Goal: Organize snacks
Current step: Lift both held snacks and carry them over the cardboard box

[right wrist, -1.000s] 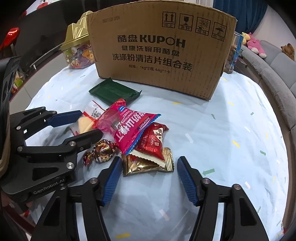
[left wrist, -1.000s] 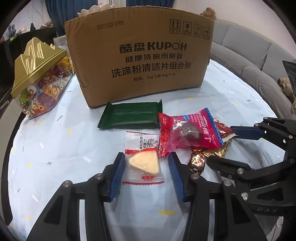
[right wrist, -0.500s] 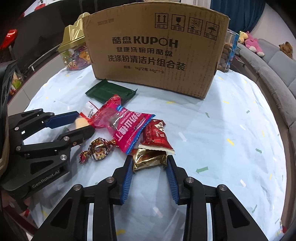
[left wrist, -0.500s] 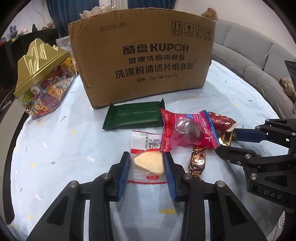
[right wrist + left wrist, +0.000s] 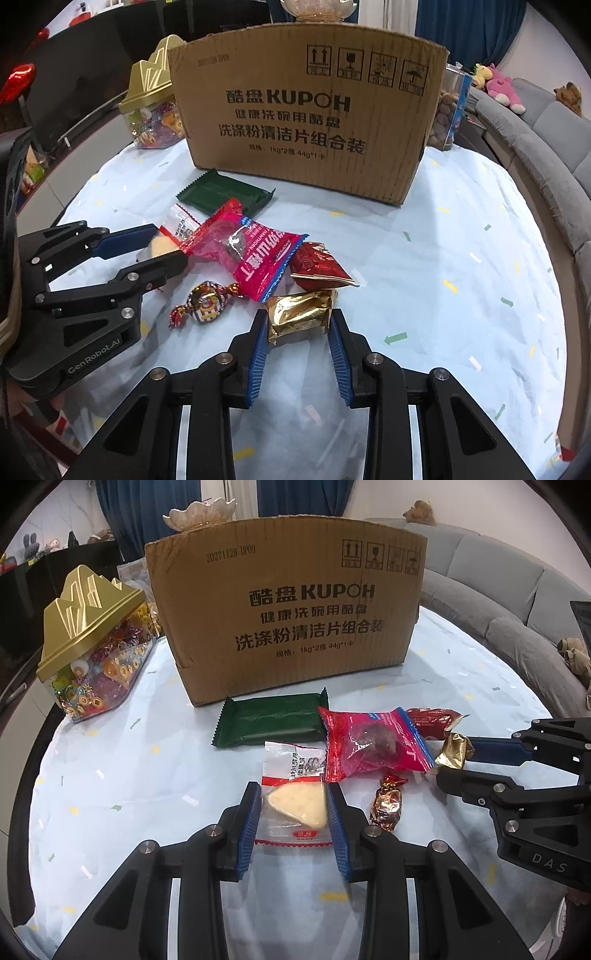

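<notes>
My left gripper (image 5: 293, 805) is shut on a clear packet with a yellow cheese wedge (image 5: 297, 805), lifted slightly off the table. My right gripper (image 5: 298, 326) is shut on a gold foil snack (image 5: 301, 314), also raised; it shows in the left wrist view (image 5: 455, 751) too. On the cloth lie a green bar packet (image 5: 269, 722), a red-and-blue packet (image 5: 251, 253), a dark red packet (image 5: 319, 267) and a foil-wrapped candy (image 5: 205, 304). A brown cardboard box (image 5: 306, 122) stands open-topped behind them.
A clear candy jar with a gold mountain-shaped lid (image 5: 90, 642) stands left of the box. A clear tub of brown snacks (image 5: 448, 107) stands right of it. The round table (image 5: 461, 258) has a pale blue cloth. A grey sofa (image 5: 517, 609) curves around the right.
Both grippers went from open around their snacks to shut on them, and both snacks have lifted a little off the cloth.
</notes>
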A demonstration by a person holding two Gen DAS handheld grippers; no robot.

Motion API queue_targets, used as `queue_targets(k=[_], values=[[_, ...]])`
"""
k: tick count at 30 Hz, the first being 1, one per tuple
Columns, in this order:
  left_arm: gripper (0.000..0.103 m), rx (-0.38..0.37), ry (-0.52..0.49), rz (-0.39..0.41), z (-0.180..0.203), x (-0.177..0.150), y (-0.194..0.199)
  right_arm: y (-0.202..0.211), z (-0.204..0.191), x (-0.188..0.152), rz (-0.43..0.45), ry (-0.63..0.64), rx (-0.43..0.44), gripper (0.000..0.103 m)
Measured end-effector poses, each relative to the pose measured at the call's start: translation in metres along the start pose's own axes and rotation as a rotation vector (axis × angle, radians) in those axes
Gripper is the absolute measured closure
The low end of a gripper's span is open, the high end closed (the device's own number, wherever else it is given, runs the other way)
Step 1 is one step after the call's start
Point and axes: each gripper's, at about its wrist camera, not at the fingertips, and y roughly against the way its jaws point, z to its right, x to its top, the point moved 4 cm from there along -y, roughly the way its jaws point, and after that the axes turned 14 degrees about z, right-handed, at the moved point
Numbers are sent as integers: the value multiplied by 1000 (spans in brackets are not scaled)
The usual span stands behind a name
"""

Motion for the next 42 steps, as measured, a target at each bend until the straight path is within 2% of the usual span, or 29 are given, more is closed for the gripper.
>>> queue_targets(k=[42], values=[[68, 66, 22, 100, -6, 45, 51, 55, -3, 46, 143, 20, -30, 70]])
